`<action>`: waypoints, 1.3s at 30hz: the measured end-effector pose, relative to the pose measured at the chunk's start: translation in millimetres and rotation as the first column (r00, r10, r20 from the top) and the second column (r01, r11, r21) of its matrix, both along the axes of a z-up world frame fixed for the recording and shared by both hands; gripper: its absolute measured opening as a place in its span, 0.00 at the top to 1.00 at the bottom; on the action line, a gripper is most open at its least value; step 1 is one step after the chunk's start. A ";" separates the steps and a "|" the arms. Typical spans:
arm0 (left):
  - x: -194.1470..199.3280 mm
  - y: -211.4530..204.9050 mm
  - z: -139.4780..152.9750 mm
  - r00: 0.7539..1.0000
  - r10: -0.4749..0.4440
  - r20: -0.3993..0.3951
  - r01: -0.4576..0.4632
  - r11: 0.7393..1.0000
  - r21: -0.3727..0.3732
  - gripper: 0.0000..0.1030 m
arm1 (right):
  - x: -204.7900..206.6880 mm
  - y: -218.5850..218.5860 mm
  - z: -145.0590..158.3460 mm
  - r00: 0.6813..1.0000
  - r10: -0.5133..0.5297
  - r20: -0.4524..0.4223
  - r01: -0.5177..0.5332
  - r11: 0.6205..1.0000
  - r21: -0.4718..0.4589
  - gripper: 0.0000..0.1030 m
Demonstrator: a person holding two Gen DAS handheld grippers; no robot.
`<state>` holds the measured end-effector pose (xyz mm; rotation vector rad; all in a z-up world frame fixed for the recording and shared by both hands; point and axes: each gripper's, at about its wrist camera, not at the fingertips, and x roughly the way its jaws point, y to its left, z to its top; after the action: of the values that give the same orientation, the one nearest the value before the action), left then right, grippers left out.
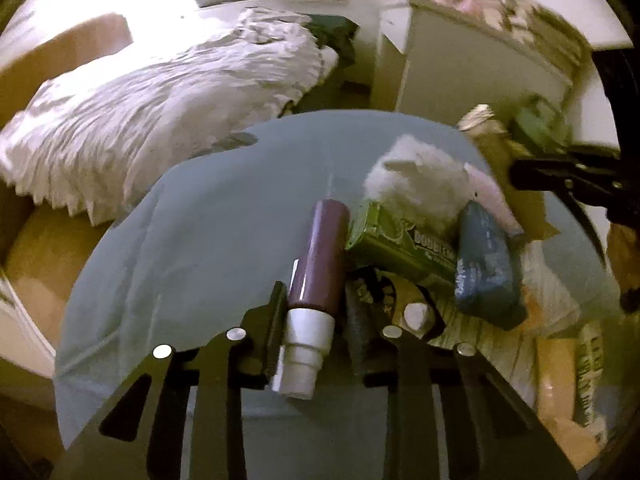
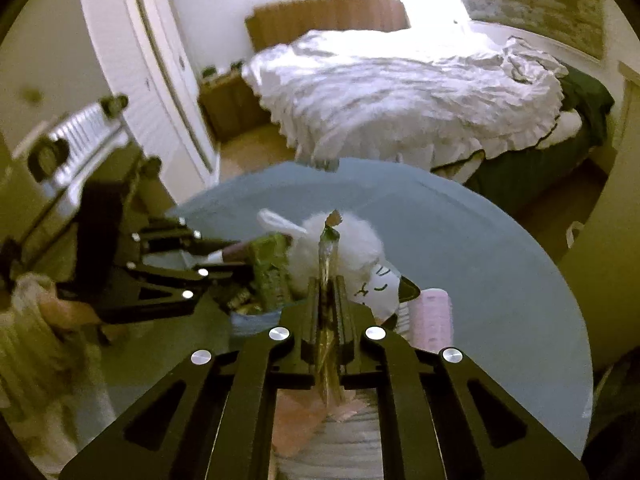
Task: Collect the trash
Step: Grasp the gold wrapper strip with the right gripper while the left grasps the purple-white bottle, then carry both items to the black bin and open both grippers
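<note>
place: home bedroom | evidence: unmade bed (image 2: 400, 92), white wardrobe doors (image 2: 148, 80), radiator (image 2: 80, 136)

Left gripper (image 1: 316, 312) closed on purple tube (image 1: 320, 252) — white stepped cap toward the camera, purple body pointing away over round grey table (image 1: 208, 232). Just right of the tube: green box (image 1: 400, 246), tilted, touching dark blue packet (image 1: 486, 268). White plush toy (image 1: 420, 184) behind both, resting against them. Right gripper (image 1: 520, 176) entering from the right edge — jaw state unclear, crinkled wrapper (image 1: 482, 128) at its tip. Beyond the table: bed with rumpled white duvet (image 1: 152, 108).
</note>
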<state>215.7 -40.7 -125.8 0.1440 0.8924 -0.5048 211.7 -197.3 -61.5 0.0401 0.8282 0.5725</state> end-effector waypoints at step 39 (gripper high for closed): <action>-86.3 -341.4 62.0 0.911 -0.412 0.007 0.398 0.876 -0.274 0.79 | -220.6 -384.8 -49.7 0.533 -0.846 -0.022 0.762 0.469 0.447 0.93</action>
<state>129.4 -382.1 -63.8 0.0681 0.8362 -1.0230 -8.9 -582.1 -111.2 0.7346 0.3775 -0.1991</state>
